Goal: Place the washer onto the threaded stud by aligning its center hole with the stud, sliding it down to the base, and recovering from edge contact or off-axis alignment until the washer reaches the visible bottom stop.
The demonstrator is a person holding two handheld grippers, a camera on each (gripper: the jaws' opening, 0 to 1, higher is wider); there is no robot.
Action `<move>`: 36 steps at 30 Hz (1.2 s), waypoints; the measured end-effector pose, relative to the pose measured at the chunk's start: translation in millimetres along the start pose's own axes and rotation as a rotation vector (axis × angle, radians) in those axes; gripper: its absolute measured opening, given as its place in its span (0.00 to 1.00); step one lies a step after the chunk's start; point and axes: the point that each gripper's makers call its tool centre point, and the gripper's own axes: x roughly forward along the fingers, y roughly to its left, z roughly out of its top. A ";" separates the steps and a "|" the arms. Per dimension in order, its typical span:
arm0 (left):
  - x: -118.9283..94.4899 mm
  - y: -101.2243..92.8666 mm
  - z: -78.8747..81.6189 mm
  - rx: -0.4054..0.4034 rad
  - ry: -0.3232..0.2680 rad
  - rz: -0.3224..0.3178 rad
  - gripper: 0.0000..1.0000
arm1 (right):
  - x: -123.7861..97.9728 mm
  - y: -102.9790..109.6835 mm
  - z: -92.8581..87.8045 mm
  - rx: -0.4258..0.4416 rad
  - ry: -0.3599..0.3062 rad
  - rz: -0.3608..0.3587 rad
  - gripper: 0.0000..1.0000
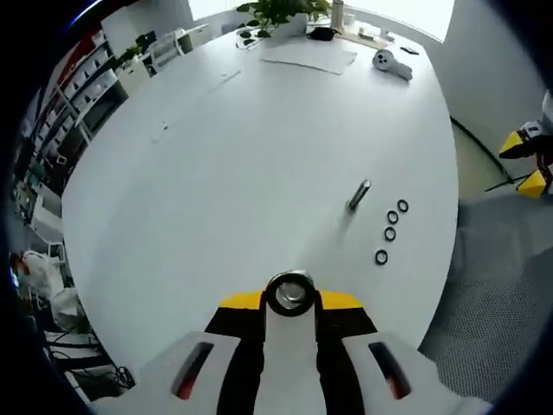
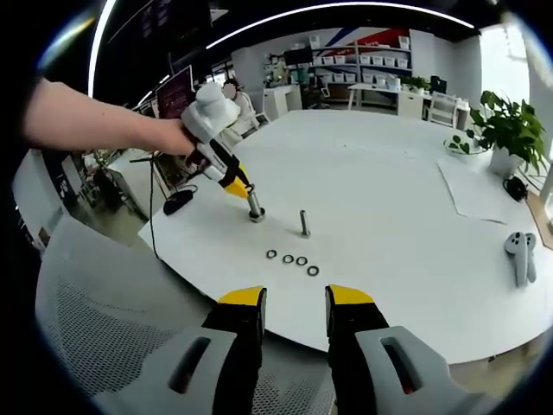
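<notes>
A bare threaded stud (image 1: 359,195) (image 2: 304,223) stands upright on the white table (image 1: 259,156) (image 2: 389,181). Several small dark washers (image 1: 390,233) (image 2: 294,259) lie in a short row just beside it. My left gripper (image 1: 289,304) (image 2: 245,194), held by a person's hand, is shut on a second metal stud (image 1: 290,292) (image 2: 256,207) whose base rests on the table left of the bare one. My right gripper (image 2: 294,303) hovers off the table's near edge, open, with nothing between its yellow-tipped jaws.
A white hand controller (image 1: 393,62) (image 2: 518,255), paper sheets (image 1: 309,54) (image 2: 475,186) and a potted plant (image 1: 276,13) (image 2: 505,130) sit at the far side. A grey mesh chair (image 2: 104,320) (image 1: 492,320) stands against the table's edge.
</notes>
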 end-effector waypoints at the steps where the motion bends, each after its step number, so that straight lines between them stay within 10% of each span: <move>1: 1.1 0.2 0.6 0.002 0.004 -0.004 0.19 | 0.1 0.1 0.1 0.001 -0.001 0.000 0.30; 36: 49.3 -9.1 -9.1 0.079 0.129 0.003 0.21 | -1.2 -3.7 -0.6 0.010 -0.001 -0.020 0.30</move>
